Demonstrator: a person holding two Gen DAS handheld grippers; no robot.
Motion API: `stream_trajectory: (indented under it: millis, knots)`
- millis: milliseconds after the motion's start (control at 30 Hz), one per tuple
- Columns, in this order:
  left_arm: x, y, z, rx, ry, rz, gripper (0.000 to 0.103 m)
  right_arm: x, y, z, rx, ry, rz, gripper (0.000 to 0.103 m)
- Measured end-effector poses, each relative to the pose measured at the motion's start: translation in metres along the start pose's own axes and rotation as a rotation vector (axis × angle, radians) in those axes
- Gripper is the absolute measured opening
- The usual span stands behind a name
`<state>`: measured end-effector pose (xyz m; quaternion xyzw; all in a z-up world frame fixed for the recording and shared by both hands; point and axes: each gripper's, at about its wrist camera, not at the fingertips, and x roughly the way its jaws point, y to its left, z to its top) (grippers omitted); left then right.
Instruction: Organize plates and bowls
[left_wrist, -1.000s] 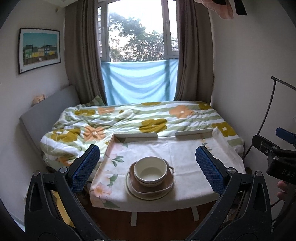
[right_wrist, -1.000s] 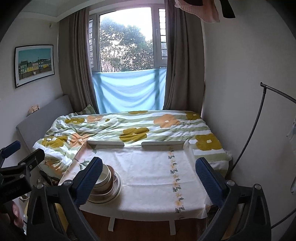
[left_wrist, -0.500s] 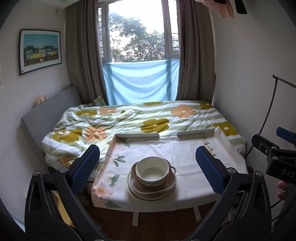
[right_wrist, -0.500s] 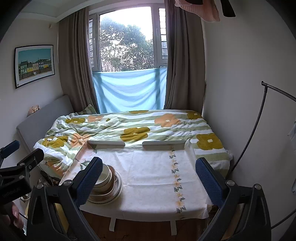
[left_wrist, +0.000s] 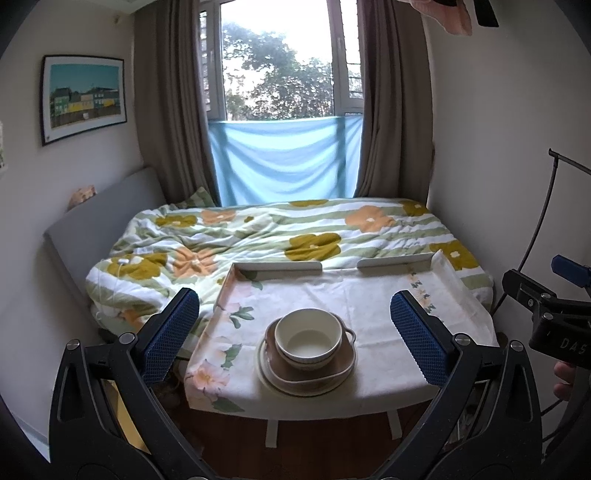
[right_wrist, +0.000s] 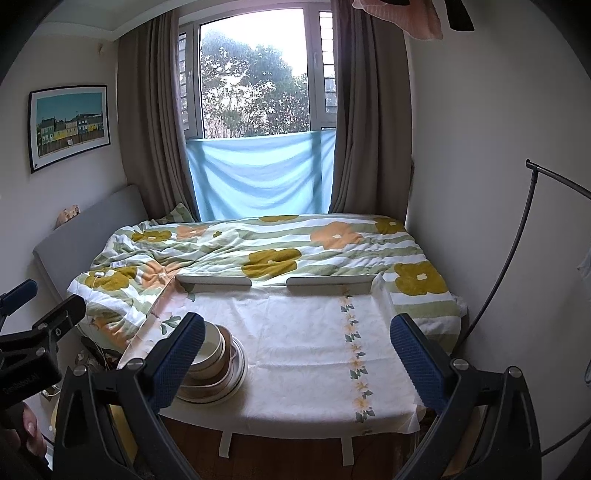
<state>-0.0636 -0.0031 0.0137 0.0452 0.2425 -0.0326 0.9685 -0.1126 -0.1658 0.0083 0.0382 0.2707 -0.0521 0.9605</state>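
Both claws wide open, empty. We see the bowl (left_wrist: 308, 338) stacked on plates (left_wrist: 308, 373) near the surface (left_wrist: 373, 302) front edge: dead ahead, 12 o'clock of left claw (left_wrist: 295, 334); 9 o'clock of right claw (right_wrist: 297, 356). Left is nearer.

A cream bowl (left_wrist: 308, 338) sat upright and empty, nested in a brown handled dish (left_wrist: 314, 365). That dish rested on a cream round plate (left_wrist: 266, 373), forming one stack. The stack stood near the front edge of the cloth-covered table (left_wrist: 369, 295), toward its left side in the right wrist view.
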Motion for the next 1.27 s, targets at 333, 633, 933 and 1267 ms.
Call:
stream_trajectory:
  millis: [333, 633, 933, 1267]
  knots:
    - [0.004, -0.002, -0.002, 0.002, 0.022, 0.004, 0.103, 0.001, 0.002, -0.001, -0.002, 0.004, 0.0, 0.1]
    - [0.006, 0.0, -0.006, -0.002, 0.03, 0.008, 0.103, 0.002, 0.001, -0.003, -0.005, 0.009, 0.002, 0.1]
    - [0.009, 0.0, -0.009, 0.002, 0.035, 0.046, 0.103, 0.005, -0.001, -0.009, -0.008, 0.029, 0.012, 0.1]
    - [0.014, 0.003, -0.01, -0.022, 0.047, 0.037, 0.103, 0.015, -0.003, -0.004, -0.014, 0.053, 0.023, 0.1]
